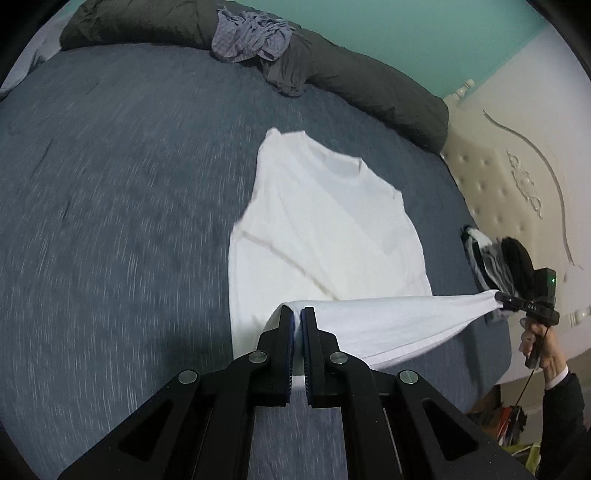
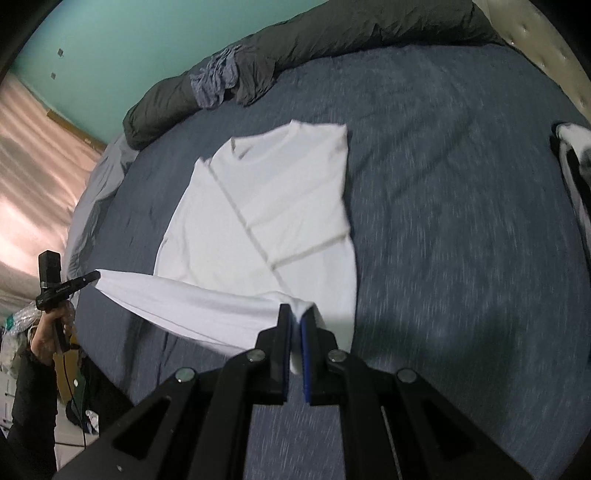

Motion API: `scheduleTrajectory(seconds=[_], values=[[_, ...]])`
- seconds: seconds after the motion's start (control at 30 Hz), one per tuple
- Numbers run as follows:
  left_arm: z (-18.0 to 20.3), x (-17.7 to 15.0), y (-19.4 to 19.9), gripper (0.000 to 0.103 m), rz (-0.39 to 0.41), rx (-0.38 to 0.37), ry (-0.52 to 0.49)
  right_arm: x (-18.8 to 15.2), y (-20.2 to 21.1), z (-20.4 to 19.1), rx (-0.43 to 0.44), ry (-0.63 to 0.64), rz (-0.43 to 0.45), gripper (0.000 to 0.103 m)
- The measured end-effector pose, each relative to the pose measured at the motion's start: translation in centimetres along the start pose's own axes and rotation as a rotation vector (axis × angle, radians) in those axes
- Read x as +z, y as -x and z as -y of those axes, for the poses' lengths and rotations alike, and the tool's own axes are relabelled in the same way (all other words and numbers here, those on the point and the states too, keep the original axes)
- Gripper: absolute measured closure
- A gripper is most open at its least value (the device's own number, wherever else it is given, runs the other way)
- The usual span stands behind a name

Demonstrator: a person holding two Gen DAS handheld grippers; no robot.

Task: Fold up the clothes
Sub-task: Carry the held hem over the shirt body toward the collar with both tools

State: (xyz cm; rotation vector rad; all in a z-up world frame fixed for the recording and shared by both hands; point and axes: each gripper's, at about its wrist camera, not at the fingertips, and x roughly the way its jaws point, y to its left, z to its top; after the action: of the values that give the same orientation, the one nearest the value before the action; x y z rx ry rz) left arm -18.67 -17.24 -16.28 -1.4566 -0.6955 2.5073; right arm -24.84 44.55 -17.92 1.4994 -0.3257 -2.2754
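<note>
A white T-shirt (image 1: 325,221) lies front up on the blue bed (image 1: 110,184), collar at the far end and both sides folded in. Its bottom hem is lifted and pulled taut between my two grippers. My left gripper (image 1: 297,315) is shut on one hem corner. At the right of the left wrist view, my right gripper (image 1: 498,296) pinches the other corner, with a hand below it. In the right wrist view the T-shirt (image 2: 266,199) spreads ahead of my right gripper (image 2: 297,314), shut on white cloth. My left gripper (image 2: 96,275) holds the far end at the left.
A dark grey duvet (image 1: 369,92) is rolled along the bed's far edge, with a crumpled checked garment (image 1: 247,35) on it. A black-and-white striped garment (image 1: 487,262) lies near the cream tufted headboard (image 1: 509,184). Bare blue sheet (image 2: 461,221) flanks the shirt.
</note>
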Motion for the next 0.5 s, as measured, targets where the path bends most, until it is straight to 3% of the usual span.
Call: scheduleTrajectory(seconds=[0.5], values=[[-3.2, 15.2, -8.6, 0.099, 0.035, 0.024, 0.033, 17.1, -6.9, 3.6, -0.012, -0.021, 0.068, 0.099]])
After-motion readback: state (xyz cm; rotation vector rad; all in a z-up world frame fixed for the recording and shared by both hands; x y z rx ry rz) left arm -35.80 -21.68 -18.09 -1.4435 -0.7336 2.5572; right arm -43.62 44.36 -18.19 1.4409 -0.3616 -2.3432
